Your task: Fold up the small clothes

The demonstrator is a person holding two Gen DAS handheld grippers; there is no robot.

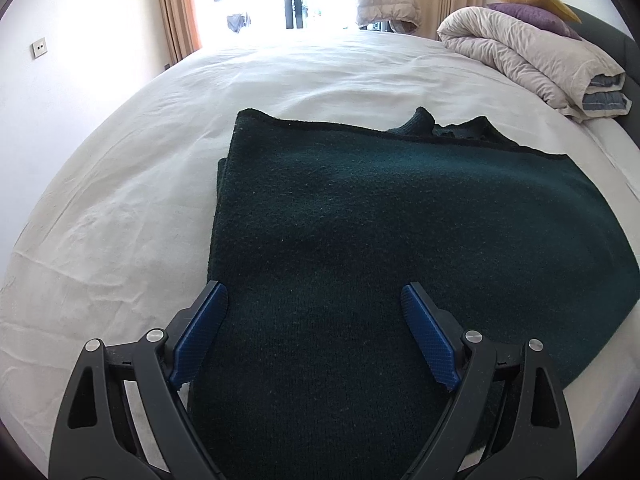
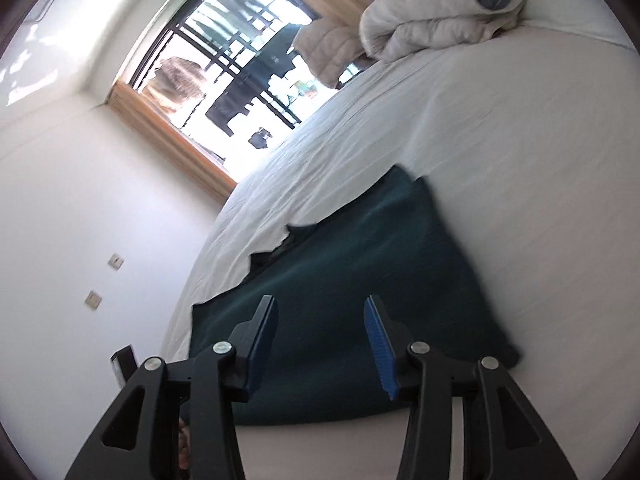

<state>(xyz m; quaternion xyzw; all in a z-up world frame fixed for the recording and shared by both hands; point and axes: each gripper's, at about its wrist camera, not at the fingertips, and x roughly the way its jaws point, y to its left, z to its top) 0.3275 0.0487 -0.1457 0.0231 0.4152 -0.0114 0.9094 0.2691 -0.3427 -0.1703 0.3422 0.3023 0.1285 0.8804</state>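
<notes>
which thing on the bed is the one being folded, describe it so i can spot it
Start from the big bed with the white sheet. At its near side, just ahead of both open grippers, lies a flat, folded dark green knit sweater. It is the only dark item there; the rolled duvet and pillows at the far corner are pale, purple and yellow.

sweater point(image 1: 360, 220) near edge cut off, blurred

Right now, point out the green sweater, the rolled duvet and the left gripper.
green sweater point(image 1: 360, 208): left wrist view, middle of folded top layer.
rolled duvet point(image 1: 520, 48): left wrist view, top of roll.
left gripper point(image 1: 314, 294): left wrist view, between open fingertips.
</notes>
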